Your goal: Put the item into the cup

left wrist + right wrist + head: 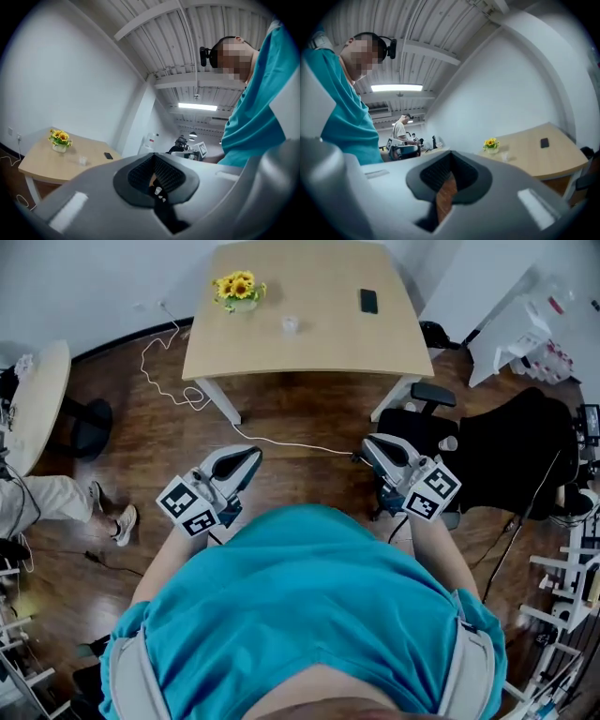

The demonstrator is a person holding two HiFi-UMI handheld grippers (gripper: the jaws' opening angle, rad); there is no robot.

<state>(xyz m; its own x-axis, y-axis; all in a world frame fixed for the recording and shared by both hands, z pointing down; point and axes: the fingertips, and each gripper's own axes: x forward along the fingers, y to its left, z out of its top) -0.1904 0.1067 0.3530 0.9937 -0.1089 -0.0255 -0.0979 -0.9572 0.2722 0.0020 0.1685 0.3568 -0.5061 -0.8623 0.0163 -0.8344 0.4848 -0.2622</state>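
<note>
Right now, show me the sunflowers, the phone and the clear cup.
sunflowers [240, 285], head view, on the blooms
phone [368, 301], head view, middle of its face
clear cup [291, 324], head view, on its body

Pale wooden table [309, 348] on a dark wood floor [281, 418]

The tabletop carries three things, well apart from one another: a small pot of sunflowers [240, 292] at its far left, a black phone [368, 301] lying flat at its far right, and a small clear cup [291, 324] standing upright between them, a little nearer than both (its contents cannot be made out). The near half of the top is bare. White legs hold the table on the floor, where a white cable [169, 381] loops at the table's left and trails right under its near edge. A black office chair [506, 456] stands on the floor to the right.
</note>
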